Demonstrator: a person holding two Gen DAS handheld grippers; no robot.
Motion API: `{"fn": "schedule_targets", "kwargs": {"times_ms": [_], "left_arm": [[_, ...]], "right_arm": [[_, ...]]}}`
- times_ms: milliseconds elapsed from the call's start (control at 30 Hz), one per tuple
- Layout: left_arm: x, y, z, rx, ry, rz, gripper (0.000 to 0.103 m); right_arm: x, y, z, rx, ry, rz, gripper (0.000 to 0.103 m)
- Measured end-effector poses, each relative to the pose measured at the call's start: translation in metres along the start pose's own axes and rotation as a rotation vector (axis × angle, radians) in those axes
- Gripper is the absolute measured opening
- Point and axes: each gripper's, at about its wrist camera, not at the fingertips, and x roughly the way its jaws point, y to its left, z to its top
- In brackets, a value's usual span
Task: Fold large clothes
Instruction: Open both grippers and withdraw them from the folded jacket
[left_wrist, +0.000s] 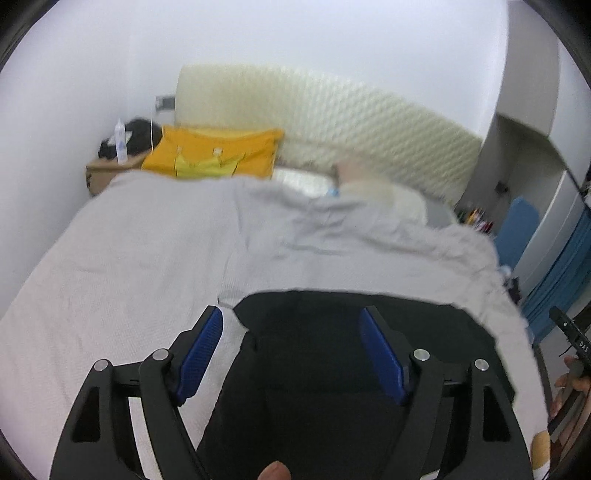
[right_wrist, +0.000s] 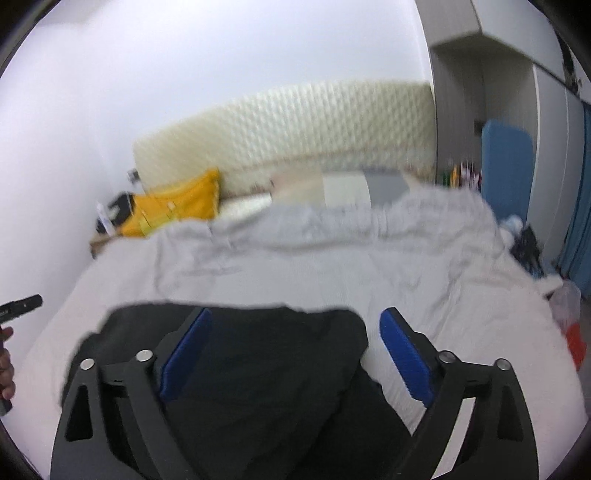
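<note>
The left gripper (left_wrist: 291, 354) has its blue-padded fingers (left_wrist: 201, 354) spread wide, nothing pinched between them; the black garment (left_wrist: 317, 369) lies below and between them, its far hem running just past the fingertips. The right gripper (right_wrist: 297, 354) is spread the same way, pads (right_wrist: 406, 354) well apart — the black garment (right_wrist: 258, 369) fills the gap under them, and the right pad sits past the garment's edge, over bare bedding.

The garment is spread on the near part of the bed (left_wrist: 92, 277), on a pale grey cover, with a rumpled grey duvet (right_wrist: 332, 240) heaped farther up the bed from it. Beyond the duvet, at the head of the bed, an orange pillow (left_wrist: 214, 151) leans against the cream quilted headboard (left_wrist: 332, 122). Beside that pillow, off the bed's edge, a wooden nightstand (left_wrist: 107, 171) carries a white bottle (left_wrist: 120, 144) and something dark, too blurred to name. On the opposite side of the bed a blue panel (right_wrist: 508, 166) stands near a white wardrobe (right_wrist: 517, 74), with a clutter of small items on the floor — unclear what.
</note>
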Motion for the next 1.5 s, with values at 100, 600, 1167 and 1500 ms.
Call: {"fn": "schedule_targets", "kwargs": {"times_ms": [100,600,1167,1500], "left_arm": [[-0.046,-0.013,0.006,0.003,-0.050,-0.006,0.077],[-0.203,-0.083,-0.064,0.111,-0.218,-0.013,0.078],[-0.218,-0.147,-0.162,0.252,-0.184,-0.060,0.078],[-0.204,-0.151,-0.187,0.257,-0.172,-0.042,0.078]], "right_arm": [[-0.048,0.014,0.020,-0.017,-0.079,0.009,0.103],[-0.205,0.063,-0.008,-0.093,-0.287,0.086,0.103],[-0.251,0.082,-0.097,-0.112,-0.325,0.121,0.103],[-0.242,0.088,-0.136,-0.131,-0.250,0.108,0.103]]}}
